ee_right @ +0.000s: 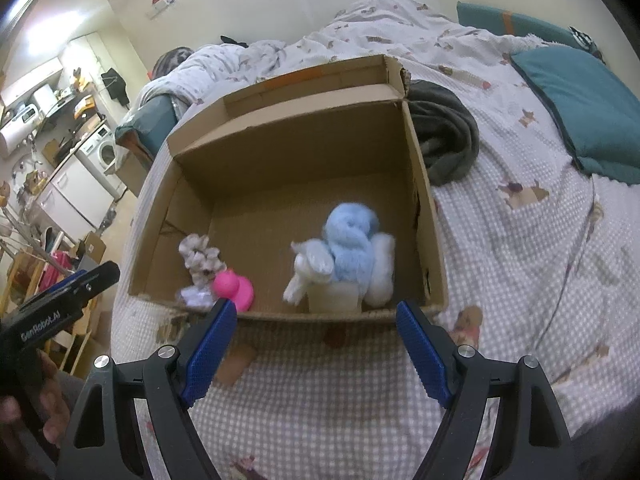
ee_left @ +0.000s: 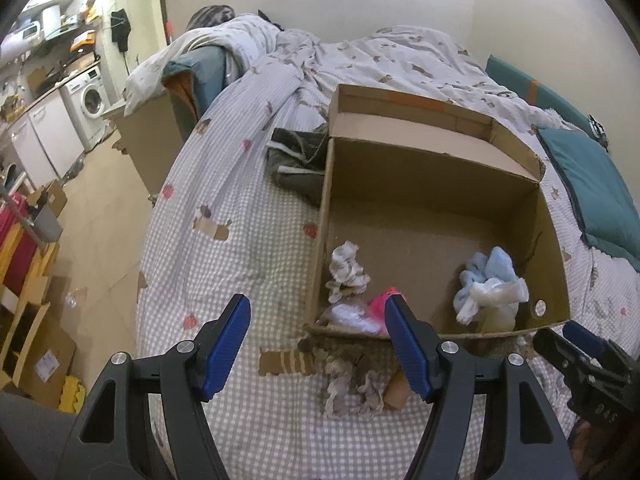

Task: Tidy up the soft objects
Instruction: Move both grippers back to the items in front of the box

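Both empty and spread wide, the left hand-held gripper (ee_left: pixel 318 344) and right hand-held gripper (ee_right: pixel 316 350) hovered above the bed (ee_right: pixel 520 248), before a cardboard box (ee_right: pixel 280 152) holding a grey-white plush (ee_right: pixel 199 258), pink toy (ee_right: pixel 234 286) and blue plush (ee_right: pixel 352 244).

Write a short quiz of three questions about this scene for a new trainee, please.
1. True or false: the pink duck toy lies outside the cardboard box.
2. Which colour is the fluffy cloth in the box: (a) green, (b) light blue, (c) red?
3. What does the left hand-held gripper hold?

Key: 1. False, it is inside, near the front wall. 2. (b). 3. Nothing; it is open above a grey-beige sock on the bed.
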`<state>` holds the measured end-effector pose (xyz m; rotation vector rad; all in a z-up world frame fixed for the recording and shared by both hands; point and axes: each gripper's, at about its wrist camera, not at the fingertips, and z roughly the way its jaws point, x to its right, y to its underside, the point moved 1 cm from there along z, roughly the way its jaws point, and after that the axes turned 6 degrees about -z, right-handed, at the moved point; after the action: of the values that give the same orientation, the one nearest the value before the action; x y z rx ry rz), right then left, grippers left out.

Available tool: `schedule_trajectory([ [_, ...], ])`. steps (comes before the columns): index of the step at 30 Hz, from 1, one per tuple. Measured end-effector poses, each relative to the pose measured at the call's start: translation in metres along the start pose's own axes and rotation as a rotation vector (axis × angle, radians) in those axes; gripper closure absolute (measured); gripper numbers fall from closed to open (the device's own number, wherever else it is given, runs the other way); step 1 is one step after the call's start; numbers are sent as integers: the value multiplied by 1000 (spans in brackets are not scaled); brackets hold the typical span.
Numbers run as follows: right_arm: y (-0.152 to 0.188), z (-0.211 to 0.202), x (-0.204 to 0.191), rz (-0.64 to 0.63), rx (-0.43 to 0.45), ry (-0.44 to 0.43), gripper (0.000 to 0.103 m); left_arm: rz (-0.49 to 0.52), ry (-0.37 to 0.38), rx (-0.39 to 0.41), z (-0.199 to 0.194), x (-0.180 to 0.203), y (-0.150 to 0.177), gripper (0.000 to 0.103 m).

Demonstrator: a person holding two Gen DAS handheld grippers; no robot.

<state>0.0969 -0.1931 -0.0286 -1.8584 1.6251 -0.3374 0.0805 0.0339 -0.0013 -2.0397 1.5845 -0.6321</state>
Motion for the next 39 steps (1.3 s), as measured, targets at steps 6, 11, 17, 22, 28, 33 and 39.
schedule_trajectory([
  [6,18,-3,-11,-12,-18,-13,16,-59,-20,-79,7,-16,16,36],
  [11,24,5,-20,-40,-51,-28,16,-107,-28,-137,14,-29,27,36],
  [17,35,22,-34,-57,-109,-65,16,-129,-74,-170,25,-37,29,36],
  [22,41,35,-44,-82,-146,-83,16,-148,-109,-197,37,-44,31,36],
  [28,46,49,-42,-59,-202,-104,16,-224,-134,-226,46,-63,30,36],
  [33,56,63,-52,-98,-255,-110,16,-281,-119,-252,48,-70,28,36],
  [39,55,69,-80,-187,-237,-144,16,-299,-96,-282,53,-68,27,36],
])
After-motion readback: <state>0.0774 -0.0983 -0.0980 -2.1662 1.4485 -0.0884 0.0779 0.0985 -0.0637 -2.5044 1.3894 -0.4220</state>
